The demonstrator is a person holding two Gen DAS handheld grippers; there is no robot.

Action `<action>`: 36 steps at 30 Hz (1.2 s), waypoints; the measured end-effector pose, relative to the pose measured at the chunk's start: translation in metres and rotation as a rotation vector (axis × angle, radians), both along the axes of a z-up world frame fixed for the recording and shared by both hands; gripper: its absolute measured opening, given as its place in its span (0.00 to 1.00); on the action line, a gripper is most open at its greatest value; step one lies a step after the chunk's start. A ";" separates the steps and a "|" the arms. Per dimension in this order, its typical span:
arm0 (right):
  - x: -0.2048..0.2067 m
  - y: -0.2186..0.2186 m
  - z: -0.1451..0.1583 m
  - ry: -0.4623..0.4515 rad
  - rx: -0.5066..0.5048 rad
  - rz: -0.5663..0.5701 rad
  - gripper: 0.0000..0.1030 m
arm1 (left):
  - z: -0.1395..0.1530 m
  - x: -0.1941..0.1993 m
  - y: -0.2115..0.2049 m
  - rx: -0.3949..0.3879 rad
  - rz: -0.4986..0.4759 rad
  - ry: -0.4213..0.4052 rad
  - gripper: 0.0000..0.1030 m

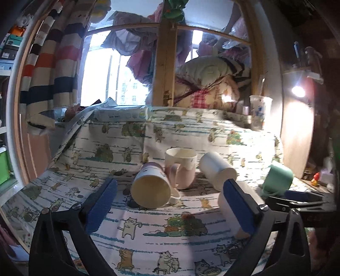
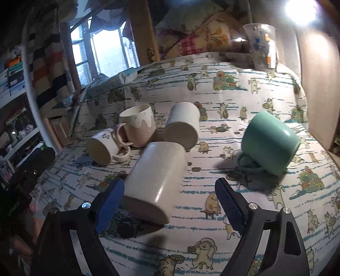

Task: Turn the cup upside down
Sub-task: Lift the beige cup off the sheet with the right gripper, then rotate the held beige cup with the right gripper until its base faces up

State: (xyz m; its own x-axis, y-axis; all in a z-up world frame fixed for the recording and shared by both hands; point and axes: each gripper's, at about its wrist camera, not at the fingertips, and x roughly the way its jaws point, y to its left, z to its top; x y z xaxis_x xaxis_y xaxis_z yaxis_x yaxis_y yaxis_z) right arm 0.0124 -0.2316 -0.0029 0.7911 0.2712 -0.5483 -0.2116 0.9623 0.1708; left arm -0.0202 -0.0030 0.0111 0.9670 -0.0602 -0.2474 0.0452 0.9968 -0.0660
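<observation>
Several cups sit on a cat-print tablecloth (image 2: 244,102). A cream cup (image 2: 155,180) lies on its side between the open fingers of my right gripper (image 2: 170,201), its flat end toward the camera; the left pad (image 2: 110,201) is close to it. A second cream cup (image 2: 182,125) lies on its side behind. A pink-and-cream mug (image 2: 139,125) stands upright. A white mug (image 2: 104,148) lies on its side. A green mug (image 2: 269,142) lies tilted at the right. My left gripper (image 1: 170,203) is open and empty, facing the white mug (image 1: 150,186).
A clear printed plastic cup (image 2: 262,46) stands at the table's far right corner, near a bright lamp (image 2: 301,8). A tissue pack (image 1: 121,114) lies at the far edge. Bedding (image 1: 208,85), a wooden post (image 1: 165,63) and a striped curtain (image 1: 51,63) stand behind.
</observation>
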 end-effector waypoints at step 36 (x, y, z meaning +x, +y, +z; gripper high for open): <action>0.001 0.053 -0.010 0.072 -0.058 0.049 0.87 | -0.010 0.014 -0.001 -0.034 0.060 0.060 0.99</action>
